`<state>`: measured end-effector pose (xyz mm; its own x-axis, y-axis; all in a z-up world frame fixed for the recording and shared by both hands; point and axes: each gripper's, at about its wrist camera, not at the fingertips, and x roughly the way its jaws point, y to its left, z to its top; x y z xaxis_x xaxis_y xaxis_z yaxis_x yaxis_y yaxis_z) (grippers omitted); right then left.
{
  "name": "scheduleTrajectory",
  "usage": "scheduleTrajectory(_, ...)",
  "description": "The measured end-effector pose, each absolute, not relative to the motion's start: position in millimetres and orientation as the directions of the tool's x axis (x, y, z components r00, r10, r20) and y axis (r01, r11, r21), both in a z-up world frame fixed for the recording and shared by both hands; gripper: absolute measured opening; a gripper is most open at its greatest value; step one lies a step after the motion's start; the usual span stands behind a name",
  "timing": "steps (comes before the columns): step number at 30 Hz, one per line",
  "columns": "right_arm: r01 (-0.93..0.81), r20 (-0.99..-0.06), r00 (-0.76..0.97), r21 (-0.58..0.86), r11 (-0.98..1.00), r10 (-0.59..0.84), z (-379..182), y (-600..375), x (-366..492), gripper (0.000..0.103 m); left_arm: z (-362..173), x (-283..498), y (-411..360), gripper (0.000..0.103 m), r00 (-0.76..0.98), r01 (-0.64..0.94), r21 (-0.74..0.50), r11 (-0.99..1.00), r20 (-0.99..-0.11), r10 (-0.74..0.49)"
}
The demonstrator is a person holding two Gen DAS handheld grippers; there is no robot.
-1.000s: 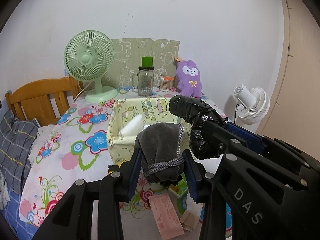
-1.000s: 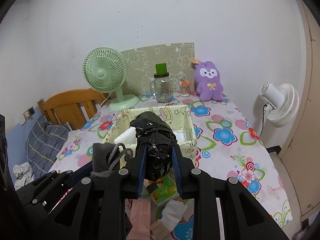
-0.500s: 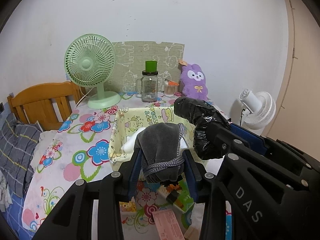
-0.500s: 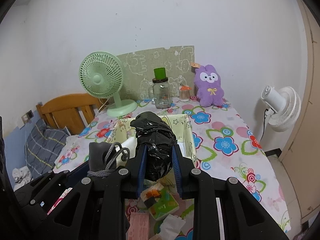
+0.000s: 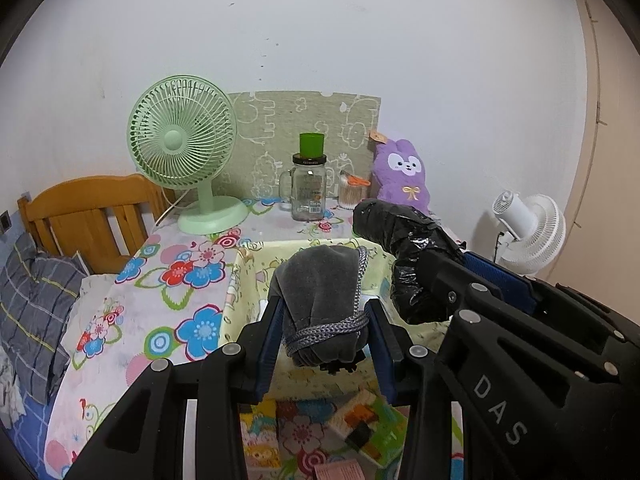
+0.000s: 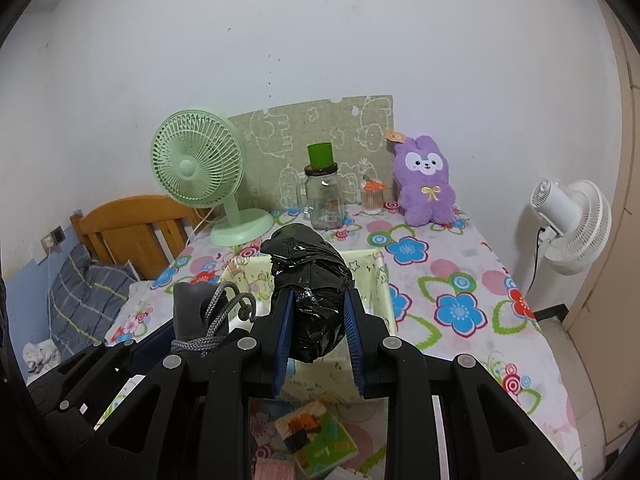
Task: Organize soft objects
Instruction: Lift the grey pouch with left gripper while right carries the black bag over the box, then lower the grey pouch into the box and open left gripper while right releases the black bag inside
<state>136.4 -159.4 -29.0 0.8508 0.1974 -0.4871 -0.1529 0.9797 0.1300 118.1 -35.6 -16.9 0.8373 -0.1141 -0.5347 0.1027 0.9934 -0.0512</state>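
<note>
My left claw (image 5: 326,320) is clamped on the grey pouch (image 5: 320,300), its long axis pointing forward and up. My right claw (image 6: 318,320) grips the black bag (image 6: 310,280) the same way. The yellow bin (image 5: 240,304) on the table (image 5: 160,280) lies just ahead and below both; I judge both claws about equally near, so either can drop first.
</note>
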Motion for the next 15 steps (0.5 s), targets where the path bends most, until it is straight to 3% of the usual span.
scheduleTrajectory(15,-0.200,-0.521,0.816,0.153,0.968,0.251,-48.9,-149.1,179.4,0.029,-41.9,161.8,-20.8,0.042,0.811,0.031,-0.072,0.997,-0.581,-0.067)
